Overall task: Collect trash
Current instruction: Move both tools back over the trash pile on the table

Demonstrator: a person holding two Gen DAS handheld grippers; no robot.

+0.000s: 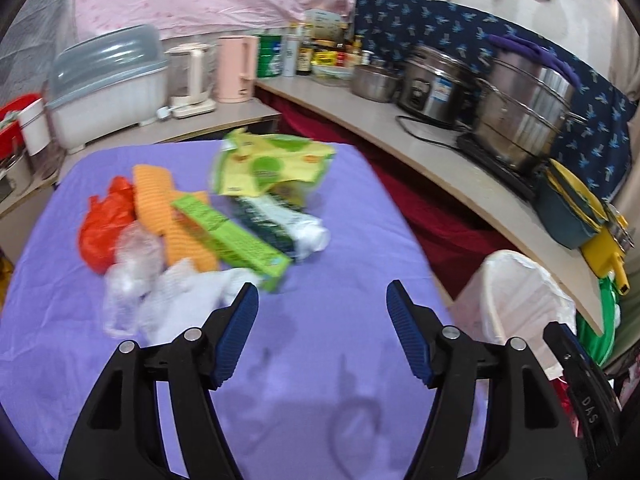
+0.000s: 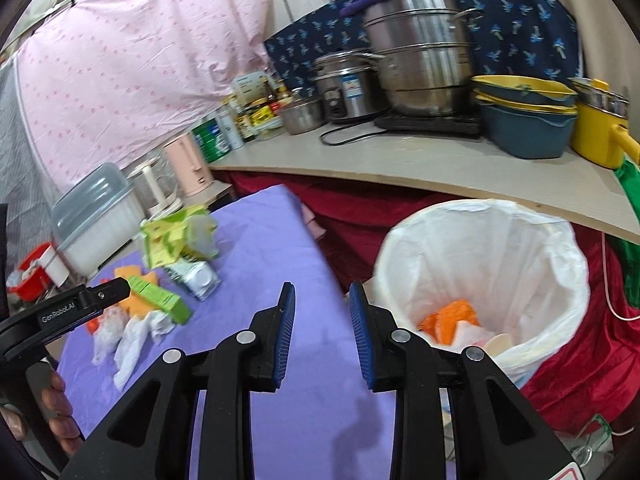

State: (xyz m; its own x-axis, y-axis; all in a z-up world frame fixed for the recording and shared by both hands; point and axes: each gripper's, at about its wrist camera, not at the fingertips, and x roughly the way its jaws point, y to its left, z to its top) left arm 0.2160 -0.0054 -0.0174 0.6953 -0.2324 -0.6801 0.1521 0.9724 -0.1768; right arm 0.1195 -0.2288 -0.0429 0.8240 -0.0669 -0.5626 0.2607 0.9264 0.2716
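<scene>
A heap of trash lies on the purple tablecloth [image 1: 328,352]: a green carton [image 1: 232,236], an orange ribbed cloth [image 1: 160,196], a red plastic bag [image 1: 104,224], clear and white plastic wrap [image 1: 160,300], a yellow-green wrapper [image 1: 272,164] and a crumpled white pack [image 1: 304,236]. My left gripper [image 1: 322,304] hovers open just short of the heap, nothing between its jaws. My right gripper [image 2: 322,304] is open and empty over the table's right edge, beside the white-lined bin [image 2: 484,272], which holds orange and pale scraps [image 2: 452,320].
A counter [image 2: 420,164] behind the bin carries steel pots [image 2: 420,48], a rice cooker [image 2: 344,84], stacked blue-yellow bowls [image 2: 524,116] and bottles. A lidded plastic box [image 1: 108,84], kettles and red cloth below the counter surround the table.
</scene>
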